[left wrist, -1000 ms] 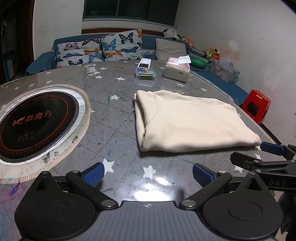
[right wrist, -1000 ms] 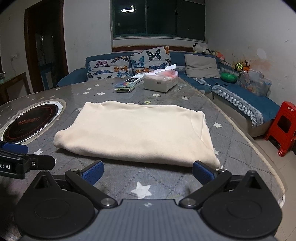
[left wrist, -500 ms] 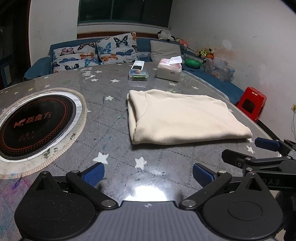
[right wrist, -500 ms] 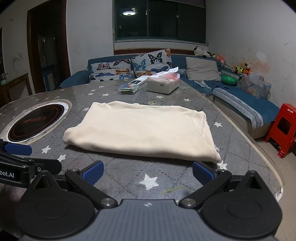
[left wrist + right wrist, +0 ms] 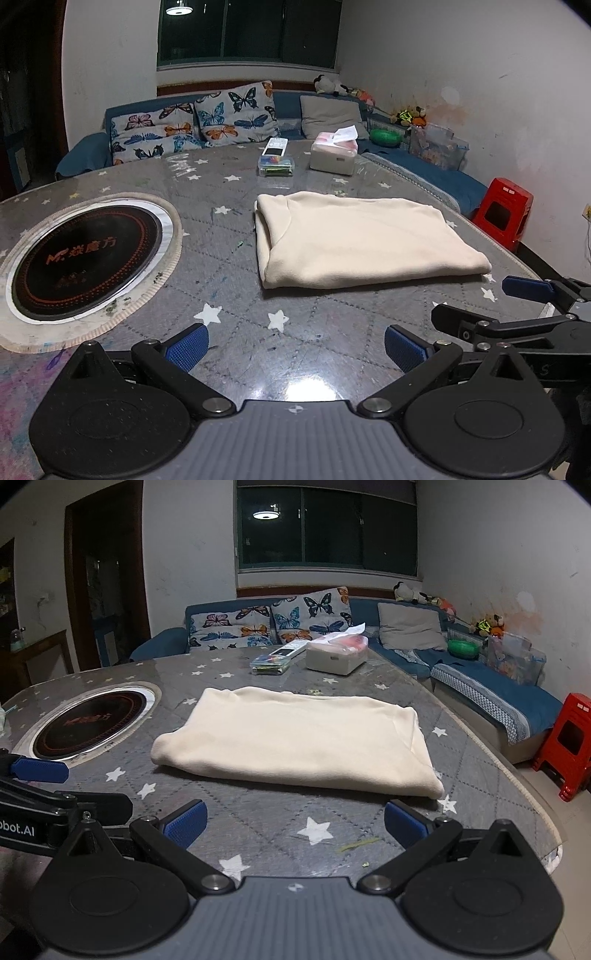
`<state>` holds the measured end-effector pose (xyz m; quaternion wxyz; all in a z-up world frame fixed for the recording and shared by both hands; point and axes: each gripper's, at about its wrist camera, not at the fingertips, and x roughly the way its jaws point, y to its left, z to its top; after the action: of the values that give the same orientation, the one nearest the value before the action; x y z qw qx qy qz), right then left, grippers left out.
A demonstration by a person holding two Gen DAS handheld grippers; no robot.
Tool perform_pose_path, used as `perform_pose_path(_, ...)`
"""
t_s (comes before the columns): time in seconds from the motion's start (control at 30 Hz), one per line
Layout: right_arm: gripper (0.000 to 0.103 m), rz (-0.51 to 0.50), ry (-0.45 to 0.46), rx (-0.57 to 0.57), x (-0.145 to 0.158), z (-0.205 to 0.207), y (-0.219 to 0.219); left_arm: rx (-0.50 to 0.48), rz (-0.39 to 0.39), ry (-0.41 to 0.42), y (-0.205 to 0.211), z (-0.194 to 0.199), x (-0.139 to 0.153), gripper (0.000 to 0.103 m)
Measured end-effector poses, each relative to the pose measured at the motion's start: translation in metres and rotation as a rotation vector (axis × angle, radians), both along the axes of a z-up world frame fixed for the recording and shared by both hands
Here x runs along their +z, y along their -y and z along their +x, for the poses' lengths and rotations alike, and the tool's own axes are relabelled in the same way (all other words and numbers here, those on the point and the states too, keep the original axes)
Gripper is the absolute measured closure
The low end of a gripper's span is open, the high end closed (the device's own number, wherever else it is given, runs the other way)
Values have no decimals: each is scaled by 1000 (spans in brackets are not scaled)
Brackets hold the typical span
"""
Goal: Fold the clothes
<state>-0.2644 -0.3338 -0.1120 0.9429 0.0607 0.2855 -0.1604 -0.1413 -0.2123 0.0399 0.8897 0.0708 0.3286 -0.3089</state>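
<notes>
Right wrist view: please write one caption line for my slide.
Folded cream fleece garment lies flat on the grey star-patterned table, with the open right gripper empty before it.

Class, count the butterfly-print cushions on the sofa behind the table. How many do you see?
2. One butterfly cushion lies at the sofa's left end; the other leans beside it, to its right. A plain grey cushion sits further right; more may be hidden.
</notes>
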Motion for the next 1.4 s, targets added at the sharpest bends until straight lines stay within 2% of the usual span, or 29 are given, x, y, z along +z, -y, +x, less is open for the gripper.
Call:
perform_pose_path(0.4, 0, -1, 9, -3, 3, 0, -5, -1, -1, 17, -2, -1, 4, 0)
perform_pose_path(1.4, 0, 43, -58, -21, -12, 40, 24, -20, 38, -37, 29, 51, -6, 0)
